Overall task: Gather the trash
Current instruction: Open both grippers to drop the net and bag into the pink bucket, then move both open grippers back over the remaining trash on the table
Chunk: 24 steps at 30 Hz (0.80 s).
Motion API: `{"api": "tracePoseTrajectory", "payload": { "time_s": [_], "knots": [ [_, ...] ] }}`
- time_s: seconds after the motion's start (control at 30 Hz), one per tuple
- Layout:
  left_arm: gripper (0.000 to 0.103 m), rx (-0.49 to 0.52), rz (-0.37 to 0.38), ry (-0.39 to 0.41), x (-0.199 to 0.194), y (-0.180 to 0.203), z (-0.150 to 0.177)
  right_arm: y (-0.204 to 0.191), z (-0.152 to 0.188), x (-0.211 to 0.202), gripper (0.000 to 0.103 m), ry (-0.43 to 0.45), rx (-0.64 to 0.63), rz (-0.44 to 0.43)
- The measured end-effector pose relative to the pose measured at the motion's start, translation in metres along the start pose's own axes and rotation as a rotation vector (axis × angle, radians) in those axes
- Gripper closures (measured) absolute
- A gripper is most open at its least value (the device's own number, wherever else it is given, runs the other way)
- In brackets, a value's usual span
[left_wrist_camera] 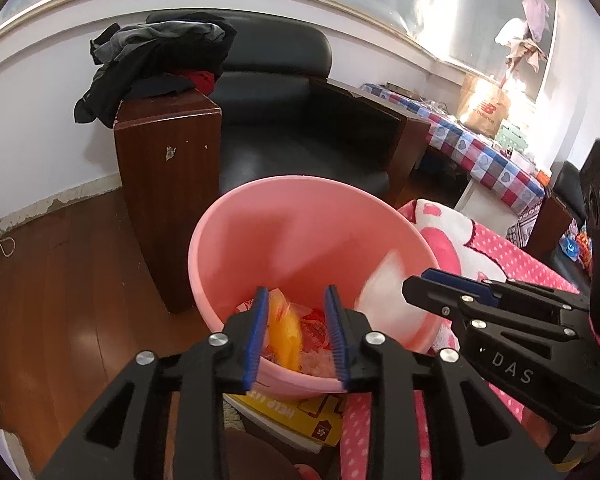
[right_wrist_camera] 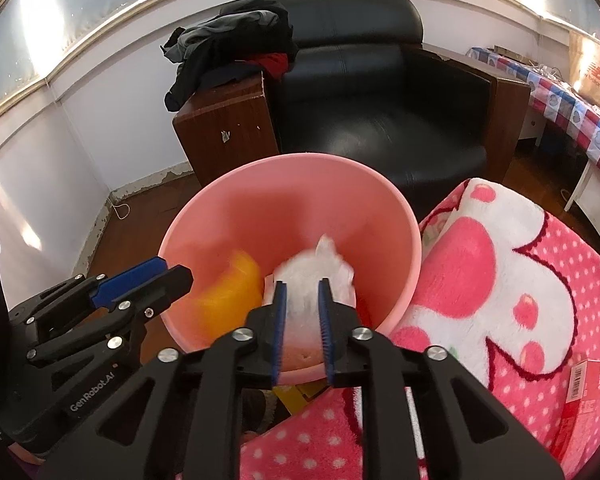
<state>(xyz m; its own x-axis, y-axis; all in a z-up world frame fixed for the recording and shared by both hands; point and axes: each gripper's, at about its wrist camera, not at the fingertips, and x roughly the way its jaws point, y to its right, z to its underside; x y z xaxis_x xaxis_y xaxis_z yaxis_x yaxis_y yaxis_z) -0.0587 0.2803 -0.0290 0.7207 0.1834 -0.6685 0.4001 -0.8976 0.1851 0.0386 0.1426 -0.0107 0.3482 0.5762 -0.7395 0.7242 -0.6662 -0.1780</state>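
A pink bucket (left_wrist_camera: 300,232) stands in front of both grippers, with wrappers lying at its bottom. My left gripper (left_wrist_camera: 297,290) hangs over its near rim, jaws open; a blurred orange wrapper (left_wrist_camera: 286,332) is below and between the pads, not pressed by them. In the right wrist view the same bucket (right_wrist_camera: 300,200) holds the orange wrapper (right_wrist_camera: 232,284) at its left wall. My right gripper (right_wrist_camera: 301,283) is open a little over the near rim, and a blurred white crumpled wad (right_wrist_camera: 312,268) shows just beyond its tips, loose inside the bucket. The left gripper (right_wrist_camera: 172,266) reaches in from the left.
A black leather armchair (left_wrist_camera: 300,128) stands behind the bucket, with dark clothes (left_wrist_camera: 152,60) piled on its wooden armrest. A pink dotted blanket (right_wrist_camera: 520,280) lies to the right with a red box (right_wrist_camera: 584,384) on it. A yellow box (left_wrist_camera: 300,416) sits under the bucket. A checkered table (left_wrist_camera: 480,148) is at far right.
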Motion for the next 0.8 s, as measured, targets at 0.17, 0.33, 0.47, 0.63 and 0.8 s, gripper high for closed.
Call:
{"api": "tracePoseTrajectory", "payload": {
  "time_s": [0.17,0.33,0.47,0.63,0.8],
  "knots": [
    [0.070,-0.014,0.003,0.006,-0.005,-0.002,0.000,-0.001,0.002,-0.004,0.084,0.008,0.001,-0.003],
    [0.069,-0.013,0.006,0.010,-0.012,0.000,0.002,-0.001,0.007,-0.014,0.084,0.014,0.009,-0.001],
    [0.069,-0.006,0.016,0.015,-0.020,0.006,0.003,0.001,0.014,-0.029,0.084,0.029,0.007,0.018],
    [0.068,0.018,0.041,0.024,-0.030,0.020,0.004,0.011,0.025,-0.051,0.084,0.041,0.039,0.032],
    [0.060,0.049,0.077,0.025,-0.040,0.040,0.005,0.023,0.039,-0.073,0.084,0.045,0.073,0.065]
  ]
}}
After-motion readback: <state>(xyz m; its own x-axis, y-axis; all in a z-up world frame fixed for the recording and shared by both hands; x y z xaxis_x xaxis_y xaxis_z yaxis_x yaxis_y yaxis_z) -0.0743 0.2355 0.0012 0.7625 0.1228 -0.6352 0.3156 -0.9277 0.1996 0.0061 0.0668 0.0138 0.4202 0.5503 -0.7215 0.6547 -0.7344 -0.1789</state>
